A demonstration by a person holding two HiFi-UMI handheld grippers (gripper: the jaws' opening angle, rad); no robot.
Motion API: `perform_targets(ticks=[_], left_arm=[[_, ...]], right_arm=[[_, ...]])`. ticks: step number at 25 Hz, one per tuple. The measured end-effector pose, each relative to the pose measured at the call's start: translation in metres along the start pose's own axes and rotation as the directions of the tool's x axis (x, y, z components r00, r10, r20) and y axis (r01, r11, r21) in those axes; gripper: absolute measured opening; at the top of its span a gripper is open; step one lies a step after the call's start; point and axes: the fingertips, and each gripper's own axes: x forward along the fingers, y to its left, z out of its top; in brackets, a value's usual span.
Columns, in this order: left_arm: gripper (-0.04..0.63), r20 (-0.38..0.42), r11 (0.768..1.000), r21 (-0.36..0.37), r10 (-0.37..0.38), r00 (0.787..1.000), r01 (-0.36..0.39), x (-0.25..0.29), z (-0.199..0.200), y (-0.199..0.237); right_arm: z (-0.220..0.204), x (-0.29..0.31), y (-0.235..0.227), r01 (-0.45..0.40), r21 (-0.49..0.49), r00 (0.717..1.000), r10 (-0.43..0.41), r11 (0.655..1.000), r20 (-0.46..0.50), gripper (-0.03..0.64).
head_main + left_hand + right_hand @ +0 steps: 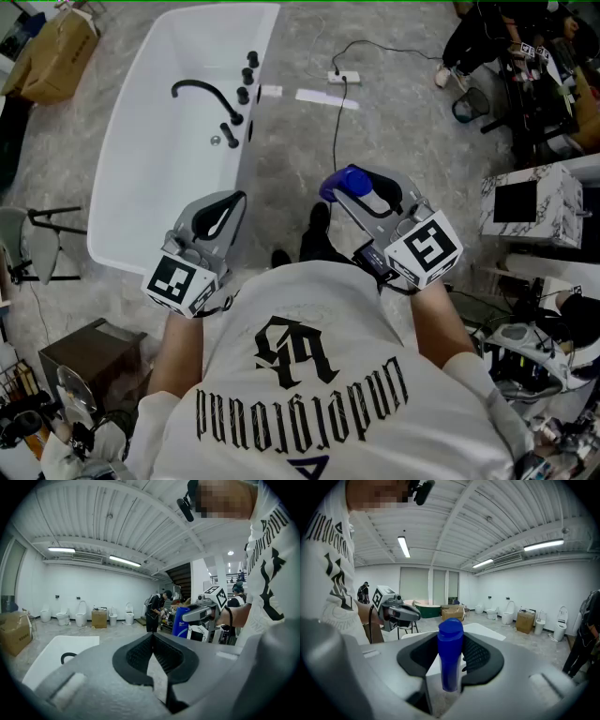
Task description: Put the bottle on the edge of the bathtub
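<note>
the right gripper (364,190) is pinching the bottle (450,660), a blue one with a rounded blue cap. in the right gripper view it stands upright between the two dark pads, which press on its sides, cap end above the jaw tips. from the head view the bottle hangs over the grey floor (291,159), out in front of the person's white shirt (309,375) and to the right of the bathtub (150,159), well apart from its rim and touching nothing but the gripper. the left gripper (225,212) has its jaws pressed together at the tips with nothing between them; it hovers by the near right corner of the tub, just beside the rim. the tub is white and runs away from the person, with a curved black faucet (208,94) reaching over the basin and a row of black knobs (249,79) on its right edge. a power strip (344,78) lies on the floor beyond the bottle, its cable trailing back toward the person. a cardboard box (52,56) sits past the tub's far left side. in the left gripper view toilets (80,619) line the far white wall.
</note>
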Motion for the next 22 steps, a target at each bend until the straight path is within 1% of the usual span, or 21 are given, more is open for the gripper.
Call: perform_targets(ticks=[4,7,11,16,22], left_arm=[[0.006,-0.011,1.0,-0.01,0.002,1.0,-0.002,0.008,-0.002,0.011],[0.006,-0.022,1.0,-0.022,-0.001,1.0,0.0,0.025,-0.003,0.017],[0.006,-0.047,1.0,-0.03,-0.004,0.999,0.003,0.062,-0.005,0.024],[0.006,-0.07,0.999,-0.041,-0.003,0.998,0.0,0.111,-0.002,0.05],[0.006,-0.089,0.999,-0.033,0.008,0.996,-0.011,0.175,-0.003,0.082]], right_arm=[[-0.005,0.005,-0.011,0.011,0.014,1.0,-0.011,1.0,-0.008,0.152],[-0.012,0.008,-0.028,0.012,0.03,1.0,-0.011,0.999,-0.022,0.152],[-0.025,0.012,-0.065,0.005,0.054,1.0,-0.004,0.999,-0.023,0.152],[-0.032,0.029,-0.115,-0.008,0.082,1.0,0.009,0.997,-0.02,0.152],[-0.035,0.04,-0.184,-0.012,0.072,1.0,0.013,0.997,-0.012,0.152]])
